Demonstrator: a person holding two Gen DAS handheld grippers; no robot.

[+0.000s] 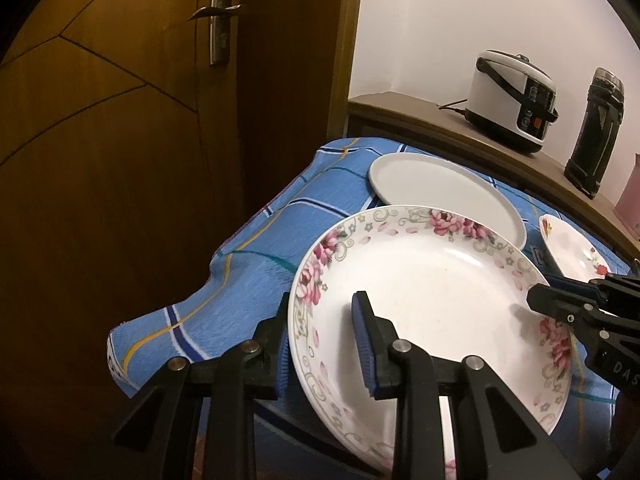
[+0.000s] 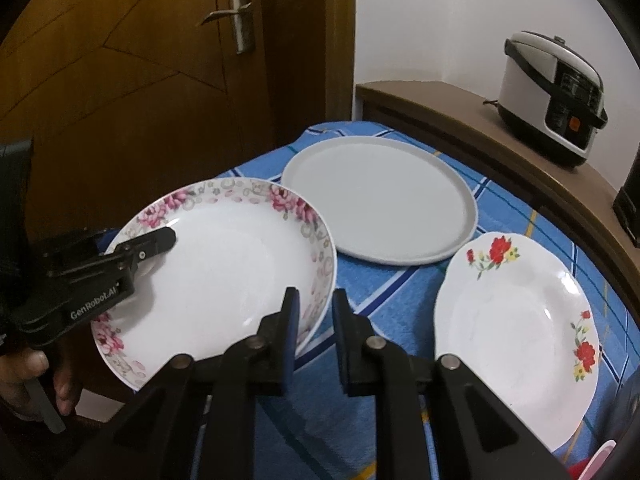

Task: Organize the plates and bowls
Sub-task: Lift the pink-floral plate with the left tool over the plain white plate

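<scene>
Closest in, the left gripper (image 1: 325,344) straddles the near rim of the deep white bowl with the pink peony border (image 1: 432,304): one blue-padded finger sits outside the rim, the other inside on the white basin. The jaws stand wide apart around the edge, and whether the pads actually press the rim cannot be told. From the right wrist view that same gripper (image 2: 162,240) reaches over the bowl's left edge, the bowl (image 2: 224,272) tilted and overhanging the near-left edge of the blue checked tablecloth (image 2: 400,288).

Over on the other side, the right gripper (image 2: 316,320) has its two fingers straddling the pink-flowered bowl's right rim, one pad inside and one outside, with a gap remaining; I cannot tell whether it clamps. In the left view its black fingertip (image 1: 548,302) lies over the bowl's right edge.

Just right of that, the white plate with red flowers (image 2: 516,328) lies flat on the cloth. Behind both, the plain pale grey round plate (image 2: 380,204) rests flat, just beside the bowl's far rim.

Further back, a white and black rice cooker (image 2: 556,96) stands on a dark wooden sideboard (image 2: 440,120), a dark cylindrical flask (image 1: 596,132) beside it. Far left, a brown wooden door (image 2: 140,80) with a metal handle (image 2: 236,16).
</scene>
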